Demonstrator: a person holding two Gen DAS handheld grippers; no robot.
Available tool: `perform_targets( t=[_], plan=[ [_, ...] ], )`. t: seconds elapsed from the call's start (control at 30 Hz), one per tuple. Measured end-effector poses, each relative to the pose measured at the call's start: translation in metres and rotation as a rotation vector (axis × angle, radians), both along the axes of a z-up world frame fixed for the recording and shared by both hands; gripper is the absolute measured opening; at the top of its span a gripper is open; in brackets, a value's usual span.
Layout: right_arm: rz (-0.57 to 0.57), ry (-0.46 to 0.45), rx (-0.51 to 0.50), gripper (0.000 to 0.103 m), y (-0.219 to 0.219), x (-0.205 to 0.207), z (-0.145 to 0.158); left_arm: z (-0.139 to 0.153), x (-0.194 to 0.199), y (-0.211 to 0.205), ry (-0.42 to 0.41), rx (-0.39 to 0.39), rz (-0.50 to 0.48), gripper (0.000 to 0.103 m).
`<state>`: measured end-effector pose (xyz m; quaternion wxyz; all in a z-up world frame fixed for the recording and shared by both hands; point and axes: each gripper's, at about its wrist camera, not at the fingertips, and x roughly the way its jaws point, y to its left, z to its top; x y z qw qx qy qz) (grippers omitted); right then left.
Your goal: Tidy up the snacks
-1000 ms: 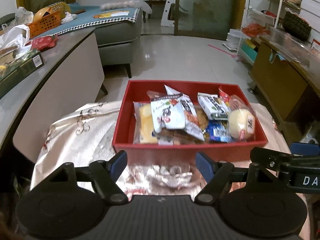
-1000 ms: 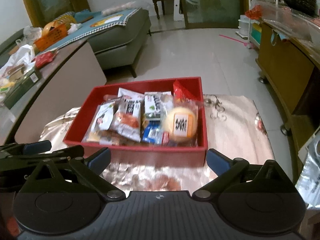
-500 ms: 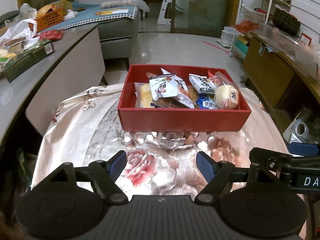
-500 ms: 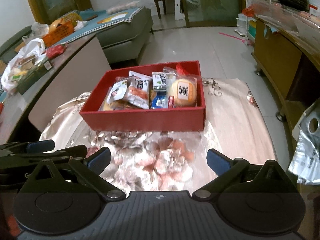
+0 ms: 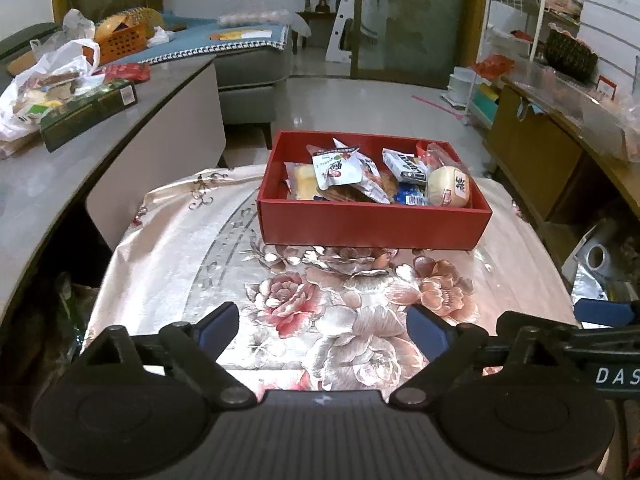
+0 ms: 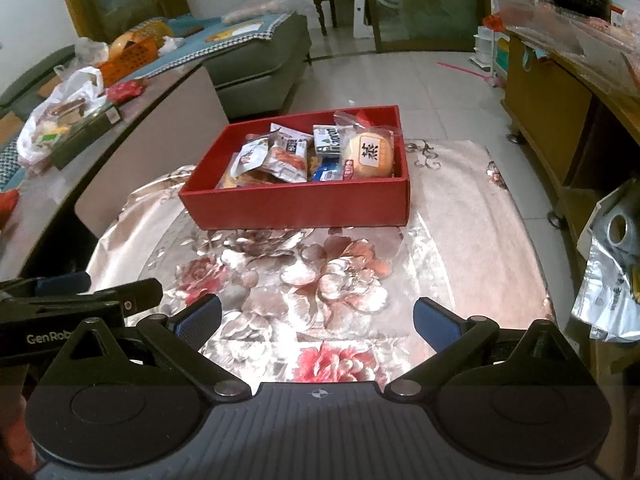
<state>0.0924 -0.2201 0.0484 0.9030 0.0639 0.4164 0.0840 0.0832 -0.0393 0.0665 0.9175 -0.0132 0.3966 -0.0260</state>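
Note:
A red box [image 5: 372,225] stands at the far side of a floral-cloth table [image 5: 320,304] and holds several snack packets, among them a white pouch [image 5: 335,168] and a round wrapped bun [image 5: 448,187]. The right wrist view shows the box [image 6: 296,204] and the bun [image 6: 370,155] too. My left gripper [image 5: 322,330] is open and empty, well back from the box over the cloth. My right gripper [image 6: 318,320] is open and empty, beside the left one, whose body [image 6: 80,304] shows at the left edge.
A grey counter [image 5: 48,184] on the left carries a green box [image 5: 88,110], a white plastic bag and a red packet. A wooden cabinet [image 5: 536,160] stands to the right. A silver foil bag [image 6: 608,280] hangs off the table's right side.
Both grippers have pulled back from the red box toward the near edge of the table. More floral cloth now lies between them and the box. Both stay open and empty.

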Motion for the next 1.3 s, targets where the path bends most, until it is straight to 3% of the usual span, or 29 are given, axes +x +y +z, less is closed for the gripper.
perform_targets(
  t=[0.5, 1.3],
  plan=[
    [0.026, -0.025, 0.020, 0.103, 0.005, -0.025, 0.007, 0.015, -0.034, 0.009, -0.071, 0.005, 0.022, 0.086],
    [0.026, -0.030, 0.025, 0.103, 0.006, -0.031, 0.009, 0.013, -0.039, 0.007, -0.070, 0.005, 0.029, 0.086]
  ],
)
